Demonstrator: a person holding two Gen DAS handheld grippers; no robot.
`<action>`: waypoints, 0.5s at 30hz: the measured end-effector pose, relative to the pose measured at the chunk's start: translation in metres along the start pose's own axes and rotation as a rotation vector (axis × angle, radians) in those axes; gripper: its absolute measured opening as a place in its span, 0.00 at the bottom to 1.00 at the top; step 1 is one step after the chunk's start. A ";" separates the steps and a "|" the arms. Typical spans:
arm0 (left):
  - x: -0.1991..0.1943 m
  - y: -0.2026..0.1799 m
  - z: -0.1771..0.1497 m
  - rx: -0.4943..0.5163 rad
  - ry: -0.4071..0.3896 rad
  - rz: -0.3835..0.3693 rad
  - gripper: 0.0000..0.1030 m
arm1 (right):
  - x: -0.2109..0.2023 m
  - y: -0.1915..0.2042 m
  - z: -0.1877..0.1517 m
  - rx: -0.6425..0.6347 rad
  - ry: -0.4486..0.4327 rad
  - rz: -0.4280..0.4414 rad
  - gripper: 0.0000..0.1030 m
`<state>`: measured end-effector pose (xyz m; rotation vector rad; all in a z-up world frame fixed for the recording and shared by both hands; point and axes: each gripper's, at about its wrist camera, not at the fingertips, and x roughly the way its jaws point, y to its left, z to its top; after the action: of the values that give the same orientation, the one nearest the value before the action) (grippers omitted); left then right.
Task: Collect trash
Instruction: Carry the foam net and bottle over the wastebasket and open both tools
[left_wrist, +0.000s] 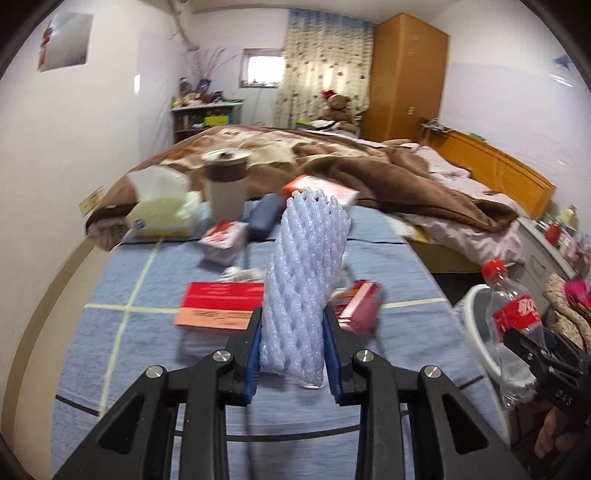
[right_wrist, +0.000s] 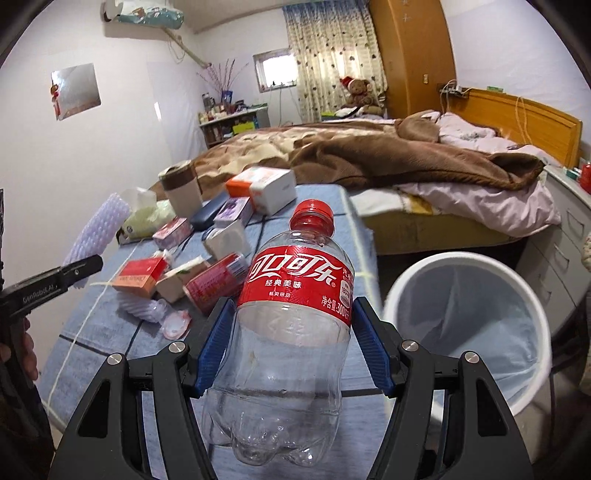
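- Boxes (right_wrist: 140, 277), a cup (right_wrist: 183, 190) and a tissue pack (right_wrist: 144, 218) lie on the counter (right_wrist: 110, 339).
- The bin (right_wrist: 469, 332) stands right of it.
- The bed (right_wrist: 369, 155) lies behind.

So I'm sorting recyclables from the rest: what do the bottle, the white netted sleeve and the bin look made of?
Bottle: clear thin plastic, glossy, see-through walls; red plastic cap and printed film label.
Netted sleeve: soft white foam mesh, matte, open diamond cells, pinched in by the left gripper.
Bin: white, smooth rim, probably plastic; a thin translucent bag seems to line it.
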<state>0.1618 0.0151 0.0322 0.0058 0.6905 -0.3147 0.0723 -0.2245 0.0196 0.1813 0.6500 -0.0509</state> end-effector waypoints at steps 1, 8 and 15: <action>0.000 -0.010 0.001 0.011 -0.002 -0.017 0.30 | -0.003 -0.004 0.001 0.004 -0.006 -0.006 0.65; -0.002 -0.070 -0.001 0.083 -0.014 -0.108 0.30 | -0.018 -0.044 0.006 0.042 -0.049 -0.060 0.65; 0.003 -0.128 -0.005 0.153 -0.014 -0.187 0.30 | -0.020 -0.080 0.008 0.081 -0.054 -0.115 0.65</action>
<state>0.1241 -0.1068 0.0396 0.0848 0.6526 -0.5463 0.0528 -0.3050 0.0263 0.2195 0.6042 -0.1927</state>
